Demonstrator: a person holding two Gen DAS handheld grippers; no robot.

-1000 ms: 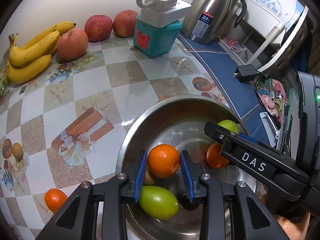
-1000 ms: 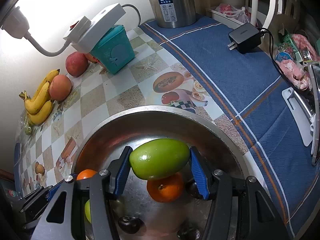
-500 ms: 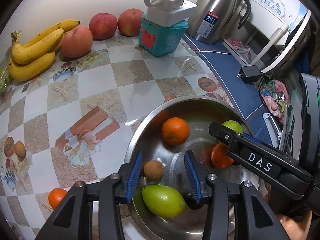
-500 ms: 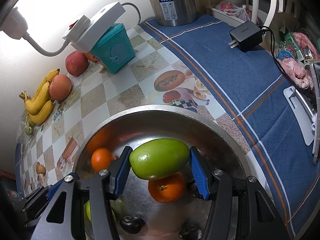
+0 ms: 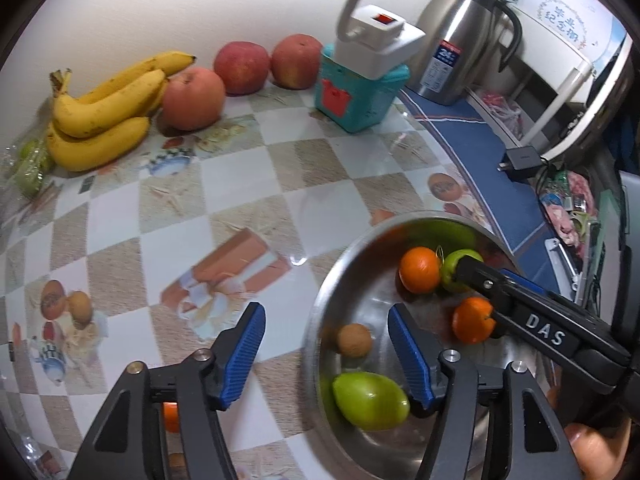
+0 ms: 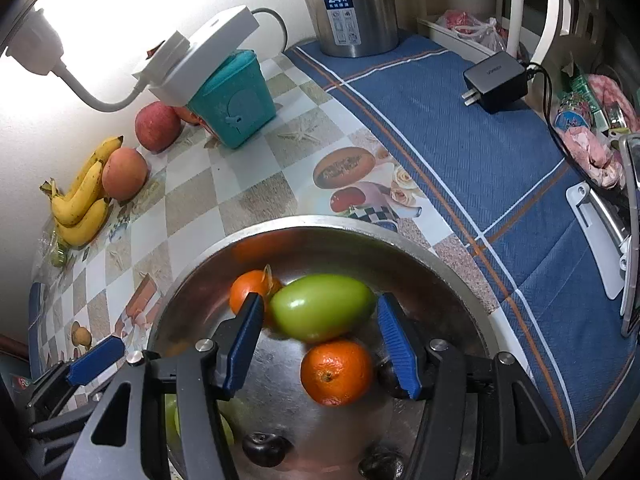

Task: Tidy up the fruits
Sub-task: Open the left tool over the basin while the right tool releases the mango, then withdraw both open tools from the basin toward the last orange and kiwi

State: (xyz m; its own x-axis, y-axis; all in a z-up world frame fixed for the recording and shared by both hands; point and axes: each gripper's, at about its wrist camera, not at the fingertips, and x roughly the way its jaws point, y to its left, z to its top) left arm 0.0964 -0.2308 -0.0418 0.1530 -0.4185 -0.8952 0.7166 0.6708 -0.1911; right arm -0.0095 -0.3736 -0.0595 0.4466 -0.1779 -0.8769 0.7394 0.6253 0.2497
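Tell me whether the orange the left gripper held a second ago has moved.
Yes. The orange rolled across the steel bowl toward its far side.

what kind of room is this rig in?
Most likely a home kitchen or dining corner. A patterned oilcloth-covered table against a wall holds a steel thermos jug, a power strip perched on a teal box, and loose fruit: bananas and apples near a steel bowl.

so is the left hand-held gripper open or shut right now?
Open. The left hand-held gripper has just been opening; nothing sits between its blue pads, and the orange lies free in the bowl.
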